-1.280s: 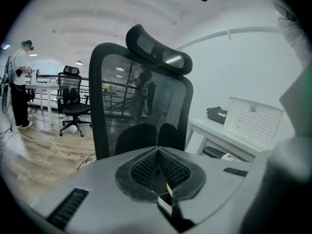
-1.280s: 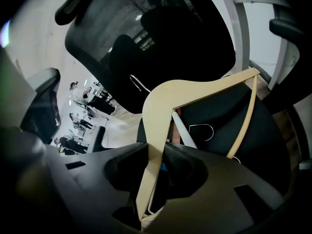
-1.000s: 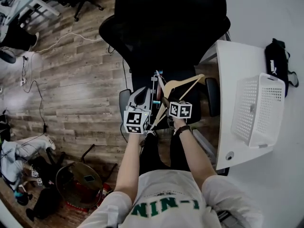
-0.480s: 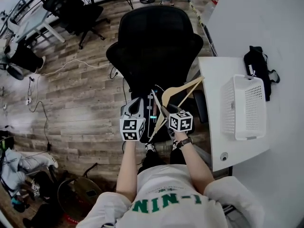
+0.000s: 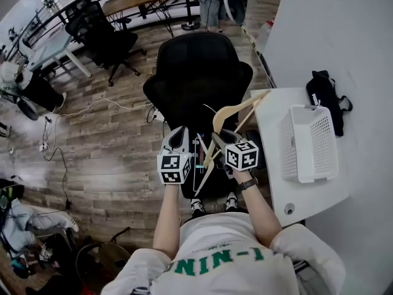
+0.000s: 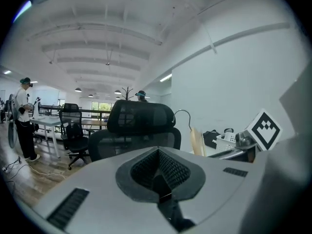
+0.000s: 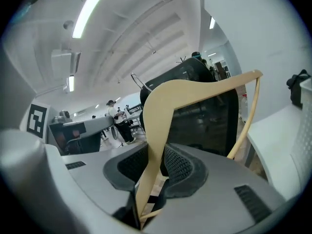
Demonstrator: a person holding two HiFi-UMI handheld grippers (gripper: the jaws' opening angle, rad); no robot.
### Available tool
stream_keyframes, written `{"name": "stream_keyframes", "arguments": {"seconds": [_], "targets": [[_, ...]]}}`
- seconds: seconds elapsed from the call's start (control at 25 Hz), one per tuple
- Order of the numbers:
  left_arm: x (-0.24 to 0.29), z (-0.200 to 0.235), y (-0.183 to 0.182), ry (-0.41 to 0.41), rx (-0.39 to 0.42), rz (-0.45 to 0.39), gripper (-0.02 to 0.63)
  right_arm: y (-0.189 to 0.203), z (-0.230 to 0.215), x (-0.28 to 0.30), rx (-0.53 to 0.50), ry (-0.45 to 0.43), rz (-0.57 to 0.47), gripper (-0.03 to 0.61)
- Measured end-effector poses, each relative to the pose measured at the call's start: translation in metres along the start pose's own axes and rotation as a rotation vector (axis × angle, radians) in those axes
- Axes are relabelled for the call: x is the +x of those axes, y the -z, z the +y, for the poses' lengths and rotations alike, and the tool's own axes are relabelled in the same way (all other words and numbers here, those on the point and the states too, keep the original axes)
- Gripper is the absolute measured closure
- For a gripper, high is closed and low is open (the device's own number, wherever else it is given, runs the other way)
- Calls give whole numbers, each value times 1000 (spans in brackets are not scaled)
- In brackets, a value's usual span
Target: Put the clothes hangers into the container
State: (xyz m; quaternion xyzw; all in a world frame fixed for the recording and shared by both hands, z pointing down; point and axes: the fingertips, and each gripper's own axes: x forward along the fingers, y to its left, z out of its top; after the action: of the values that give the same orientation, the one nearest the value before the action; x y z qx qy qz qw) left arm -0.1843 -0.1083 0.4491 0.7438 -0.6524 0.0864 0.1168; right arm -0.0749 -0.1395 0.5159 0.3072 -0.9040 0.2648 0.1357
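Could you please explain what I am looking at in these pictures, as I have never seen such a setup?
No robot here: a person carries two hand-held two-jaw tools. One picture comes from a head camera looking down; the others come from cameras riding on each tool. The right tool is clamped on a wooden hanger; the left tool is shut and empty. On the white table sit a white basket and a black bag.
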Motion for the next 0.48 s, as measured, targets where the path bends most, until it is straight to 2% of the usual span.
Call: {"name": "stream_keyframes", "arguments": {"seconds": [0.2,0.48], "targets": [[-5,-6,-37,-2,17,-44,600,-54,14,-17,-72,-3,-98,462],[-5,-29,-76,33,47,-111,600,-106,21,-59,-134,15,-207,459]]}}
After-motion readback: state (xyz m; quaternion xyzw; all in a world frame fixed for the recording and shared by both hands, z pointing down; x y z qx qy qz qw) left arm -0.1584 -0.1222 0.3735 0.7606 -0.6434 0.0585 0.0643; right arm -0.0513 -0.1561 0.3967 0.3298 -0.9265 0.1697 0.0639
